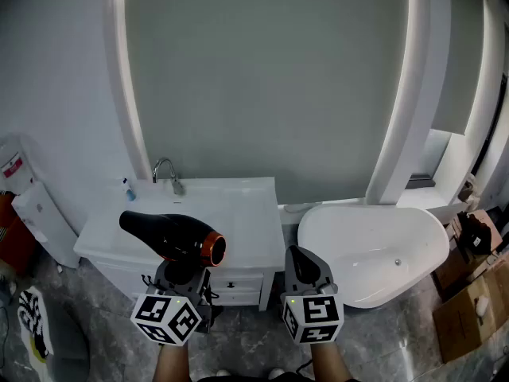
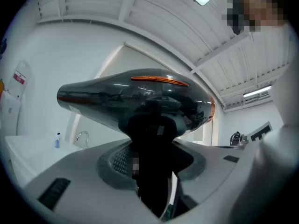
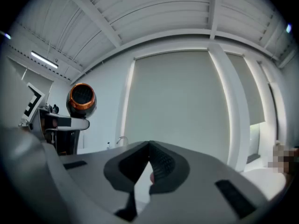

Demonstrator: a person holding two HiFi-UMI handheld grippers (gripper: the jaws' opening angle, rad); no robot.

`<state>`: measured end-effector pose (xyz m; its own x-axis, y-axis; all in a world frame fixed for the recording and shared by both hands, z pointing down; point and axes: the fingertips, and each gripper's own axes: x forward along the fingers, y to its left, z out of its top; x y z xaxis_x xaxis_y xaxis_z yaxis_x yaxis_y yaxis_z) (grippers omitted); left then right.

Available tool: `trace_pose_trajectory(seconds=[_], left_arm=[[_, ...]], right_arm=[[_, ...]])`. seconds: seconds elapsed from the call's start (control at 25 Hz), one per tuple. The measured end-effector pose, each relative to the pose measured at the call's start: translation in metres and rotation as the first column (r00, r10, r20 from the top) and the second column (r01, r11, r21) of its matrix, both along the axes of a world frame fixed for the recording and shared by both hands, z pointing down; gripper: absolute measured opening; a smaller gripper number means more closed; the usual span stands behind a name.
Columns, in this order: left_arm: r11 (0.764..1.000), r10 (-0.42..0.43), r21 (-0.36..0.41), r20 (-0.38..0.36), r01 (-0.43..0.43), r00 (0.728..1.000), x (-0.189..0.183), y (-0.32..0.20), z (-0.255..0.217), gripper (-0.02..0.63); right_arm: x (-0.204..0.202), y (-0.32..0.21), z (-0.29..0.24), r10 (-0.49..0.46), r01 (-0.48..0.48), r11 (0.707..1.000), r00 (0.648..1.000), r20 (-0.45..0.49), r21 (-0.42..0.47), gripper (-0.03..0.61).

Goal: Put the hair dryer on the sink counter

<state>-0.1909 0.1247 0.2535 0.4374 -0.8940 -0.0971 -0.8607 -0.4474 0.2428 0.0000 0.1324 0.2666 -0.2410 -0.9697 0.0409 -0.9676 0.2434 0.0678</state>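
in front of the white tabletop (image 1: 238, 213), the head view shows the left gripper (image 1: 181, 272) clamped on the handle of the hair dryer (image 1: 171, 235), with the right gripper (image 1: 299, 256) beside it. the left gripper view shows that dark handle pinched between the jaws, the heavy body overhanging. the right gripper view shows jaws together on nothing. let go early or near the edge, the hair dryer would likely tip off.
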Motion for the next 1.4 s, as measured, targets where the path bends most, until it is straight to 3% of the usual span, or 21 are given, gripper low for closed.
trace_pose_trajectory(seconds=[0.64,1.4], left_arm=[[1.0,-0.015,-0.023,0.004,0.015,1.0,0.007,0.001,0.007,0.189],[0.998,-0.067,-0.02,0.023,0.068,0.997,0.066,0.006,-0.001,0.189]], right_arm=[[0.007,-0.001,0.004,-0.009,0.009,1.0,1.0,0.012,0.002,0.021],[0.059,0.0,0.004,-0.089,0.089,0.996,0.995,0.039,-0.013,0.021]])
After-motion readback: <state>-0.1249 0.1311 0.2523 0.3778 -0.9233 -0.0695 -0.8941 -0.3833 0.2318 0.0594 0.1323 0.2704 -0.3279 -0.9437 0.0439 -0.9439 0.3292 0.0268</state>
